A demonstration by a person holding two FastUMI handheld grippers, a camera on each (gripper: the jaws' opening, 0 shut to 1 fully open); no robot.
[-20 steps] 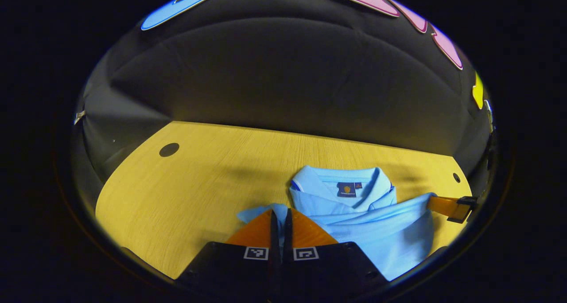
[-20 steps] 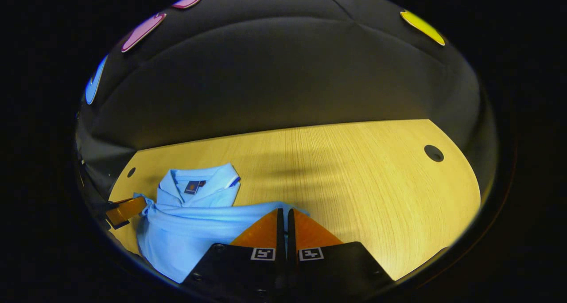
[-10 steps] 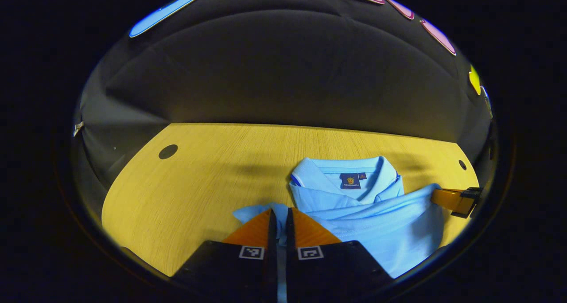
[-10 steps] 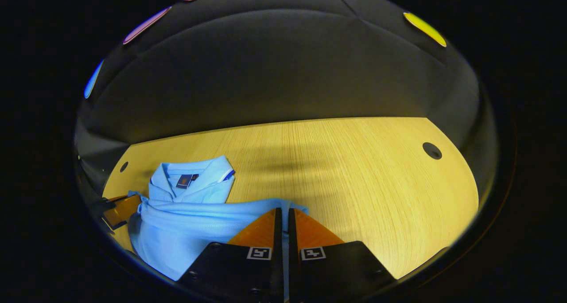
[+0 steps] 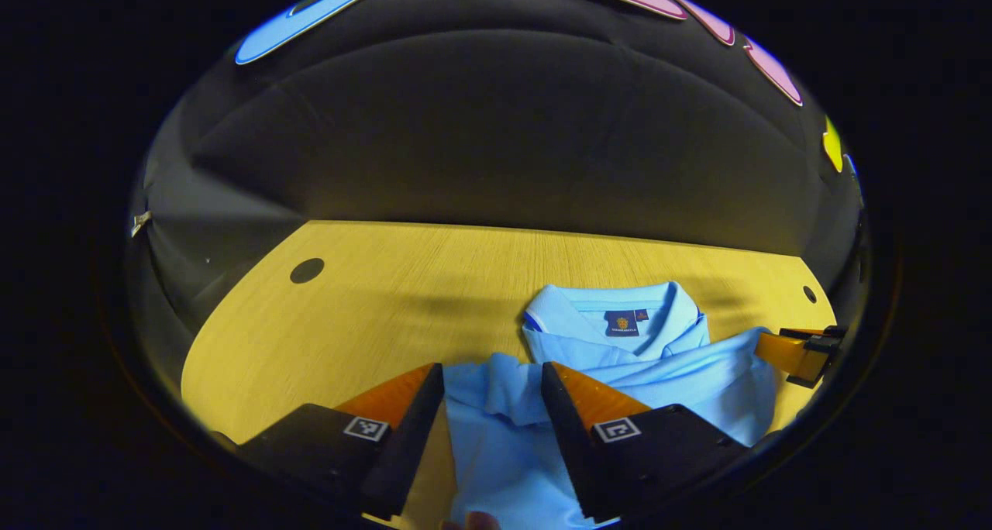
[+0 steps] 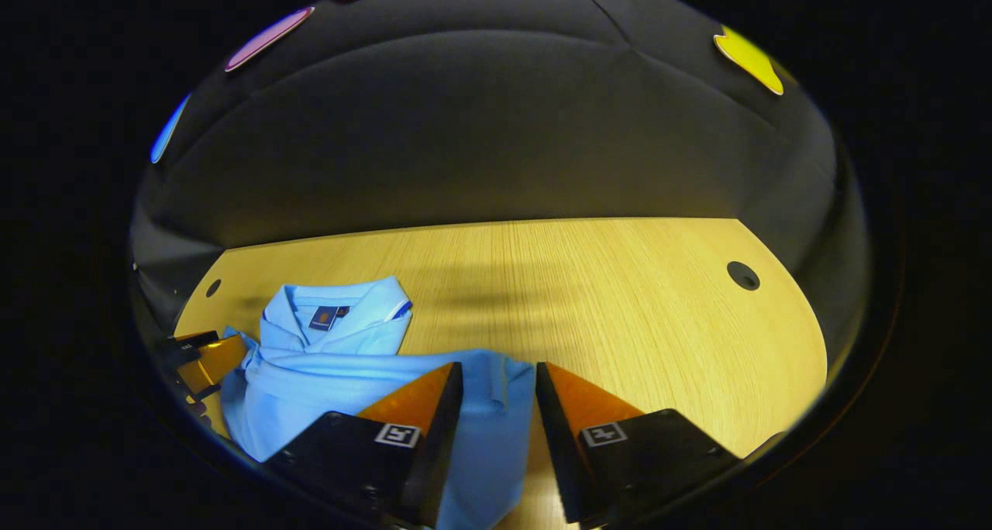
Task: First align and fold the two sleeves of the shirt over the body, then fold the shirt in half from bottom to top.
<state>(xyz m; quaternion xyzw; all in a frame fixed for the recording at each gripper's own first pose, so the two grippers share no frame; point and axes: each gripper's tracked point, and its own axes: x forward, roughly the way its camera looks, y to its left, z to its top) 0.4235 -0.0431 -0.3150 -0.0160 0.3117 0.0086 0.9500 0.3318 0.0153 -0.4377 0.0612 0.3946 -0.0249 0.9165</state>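
A light blue polo shirt (image 5: 659,375) lies folded on the wooden table (image 5: 387,305), collar toward the far wall. Its lower hem is doubled up to just below the collar (image 6: 333,313). In the left gripper view my left gripper (image 5: 492,375) stands open, with the hem's left corner lying loose between its fingers. In the right gripper view my right gripper (image 6: 496,375) is open too, over the hem's right corner of the shirt (image 6: 341,390). The right gripper's fingers (image 5: 798,350) show at the far right of the left gripper view, the left gripper's fingers (image 6: 198,359) at the far left of the right gripper view.
The table (image 6: 620,297) has a round cable hole (image 5: 307,270) on its left side and another round hole (image 6: 742,275) on its right side. A smaller hole (image 5: 809,294) sits beyond the shirt. The black cloth wall rises right behind the table.
Both grippers were shut on the hem corners and have opened, letting the cloth go. The hem now rests on the shirt below the collar.
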